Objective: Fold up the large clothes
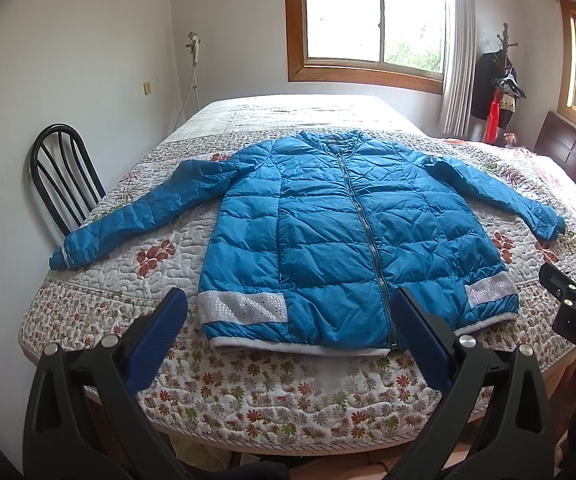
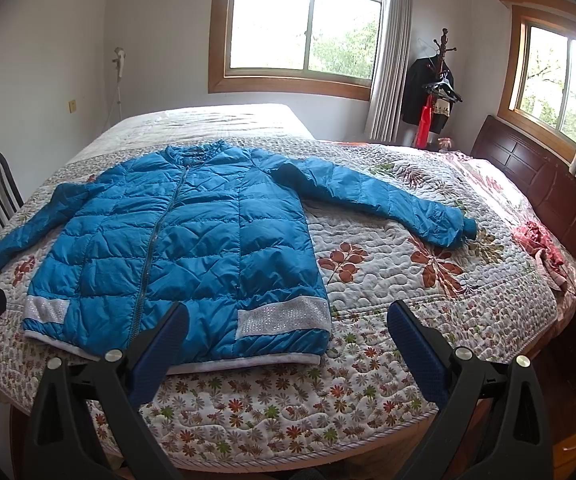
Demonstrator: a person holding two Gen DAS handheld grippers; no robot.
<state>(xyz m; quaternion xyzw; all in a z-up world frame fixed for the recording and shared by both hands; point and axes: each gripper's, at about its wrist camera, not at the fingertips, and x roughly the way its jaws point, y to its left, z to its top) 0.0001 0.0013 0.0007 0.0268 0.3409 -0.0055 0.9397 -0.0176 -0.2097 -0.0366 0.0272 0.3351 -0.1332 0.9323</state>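
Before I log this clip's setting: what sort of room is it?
A home bedroom, most likely: a bed under a floral quilt with a dark wooden headboard, and a coat stand hung with clothes in the corner.

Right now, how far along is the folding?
Done: the jacket lies flat on the bed, zipped, sleeves spread. In hand: nothing; the left tongs and right tongs are open above the near edge. Left: every fold, sleeves and body.
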